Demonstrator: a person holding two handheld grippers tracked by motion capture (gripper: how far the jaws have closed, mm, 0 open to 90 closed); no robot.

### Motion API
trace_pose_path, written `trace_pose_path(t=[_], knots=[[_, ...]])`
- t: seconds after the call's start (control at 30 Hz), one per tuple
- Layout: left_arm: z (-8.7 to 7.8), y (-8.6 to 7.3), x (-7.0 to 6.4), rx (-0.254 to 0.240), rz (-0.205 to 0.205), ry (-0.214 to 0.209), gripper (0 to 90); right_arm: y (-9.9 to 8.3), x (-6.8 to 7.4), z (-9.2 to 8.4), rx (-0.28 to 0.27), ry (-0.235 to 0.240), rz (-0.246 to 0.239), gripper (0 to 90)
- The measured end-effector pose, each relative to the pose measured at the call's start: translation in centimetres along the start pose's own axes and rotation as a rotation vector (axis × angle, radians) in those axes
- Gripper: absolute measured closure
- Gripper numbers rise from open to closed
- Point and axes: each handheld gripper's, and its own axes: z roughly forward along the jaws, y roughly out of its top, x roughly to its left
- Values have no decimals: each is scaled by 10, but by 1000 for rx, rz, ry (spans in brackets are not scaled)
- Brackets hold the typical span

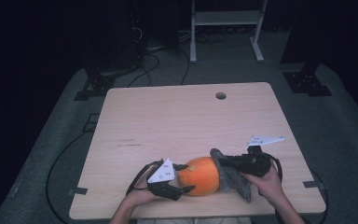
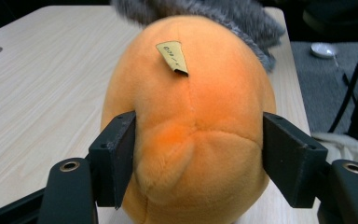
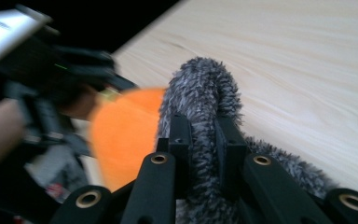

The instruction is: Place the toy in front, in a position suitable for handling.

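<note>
We see one wooden table point(image 1: 168, 116) and use it as our landmark. One orange plush toy point(image 1: 199, 176) lies on the table near its front edge, roughly midway along that edge. One grey furry piece point(image 1: 233, 176) is at the toy's right end, lying on the table and touching the orange body. In the left gripper view one small paper tag point(image 2: 172, 57) sticks up from the seam on the toy's orange back.

We count two grippers, one in each hand. The left gripper point(image 1: 182, 178) sits at the front of the table, left of the toy, and its jaws stand part-way apart around the toy's rounded end; in the left gripper view one jaw lies against each flank of the orange fur, which bulges a little between them, so we read it as holding the toy. The right gripper point(image 3: 204, 140) is at the front right of the table, and in its own view its jaws are drawn narrow, pinching the grey fur between them.

We count two forearms coming in over the table's front edge. One round hole point(image 1: 221, 95) marks the table's far side, right of centre. Beyond the table's far edge stands one white frame point(image 1: 226, 28) on the floor.
</note>
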Motion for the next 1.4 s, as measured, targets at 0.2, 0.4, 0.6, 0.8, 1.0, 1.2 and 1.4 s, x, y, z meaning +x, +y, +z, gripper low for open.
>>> trace_pose_path(t=[0.2,0.4,0.6,0.8,1.0,1.2,1.4], knots=[[6,6,-5,6,11,23,271,5,9,-5,-37,85,-14,791],[11,6,6,57,-138,7,86,5,12,0,-8,70,-41,789],[15,21,-10,-28,1,184,365,11,17,-9,-57,76,-31,791],[31,22,-26,60,147,222,337,14,47,6,-21,47,-164,789],[26,17,-22,49,115,186,308,9,32,6,-15,-57,-152,791],[29,19,-25,66,154,190,306,8,35,4,-22,-35,-145,792],[28,17,-25,69,139,190,306,10,49,15,-13,-15,-208,792]])
